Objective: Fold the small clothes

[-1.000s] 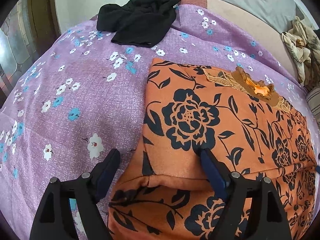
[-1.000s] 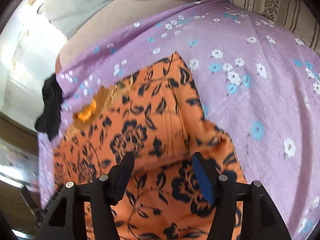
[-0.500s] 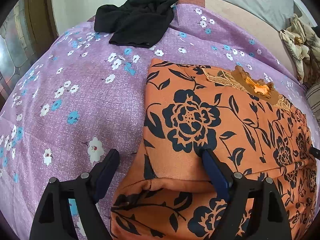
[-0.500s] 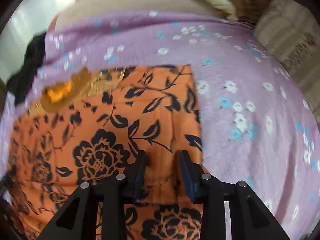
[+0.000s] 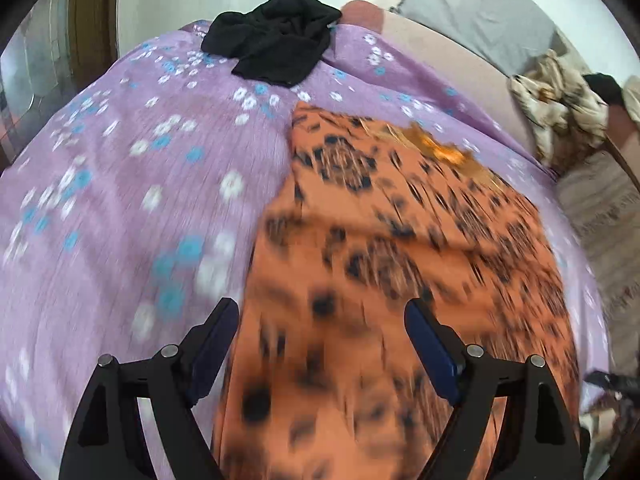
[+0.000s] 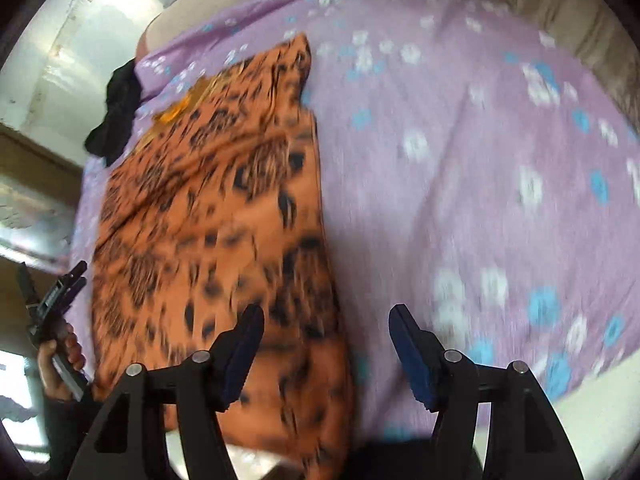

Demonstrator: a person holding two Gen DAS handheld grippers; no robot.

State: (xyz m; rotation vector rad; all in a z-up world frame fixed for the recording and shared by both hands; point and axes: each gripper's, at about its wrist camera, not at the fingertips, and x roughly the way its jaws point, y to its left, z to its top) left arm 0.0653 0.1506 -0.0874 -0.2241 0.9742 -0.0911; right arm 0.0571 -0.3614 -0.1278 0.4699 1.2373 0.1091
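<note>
A: Where is the garment right now?

B: The orange garment (image 5: pixel 400 264) with black flowers lies spread flat on the purple floral bedsheet (image 5: pixel 120 200), its gold-trimmed neckline (image 5: pixel 436 148) at the far end. Both views are smeared with motion blur, so the folds are hard to read.

A: And the left gripper?

B: The left gripper (image 5: pixel 320 324) hangs above the near part of the cloth with its fingers spread wide. Nothing is clamped; the left finger (image 5: pixel 216 340) sits over the garment's left edge, the right finger (image 5: pixel 428 344) over the print.

A: The right one?

B: The right gripper (image 6: pixel 326 332) has just been opening, and its fingers now stand apart with no cloth pinched between them. It straddles the garment's right edge: the one finger (image 6: pixel 244 344) over orange fabric, the other (image 6: pixel 408 348) over bare sheet.

A: Anything else on the bed?

B: A crumpled black garment (image 5: pixel 276 48) lies at the far end of the sheet, well apart from the orange one. A cream patterned cloth (image 5: pixel 560 120) is bunched at the far right, off the sheet. In the right wrist view a hand (image 6: pixel 56 360) grips the other tool's handle at the left border
</note>
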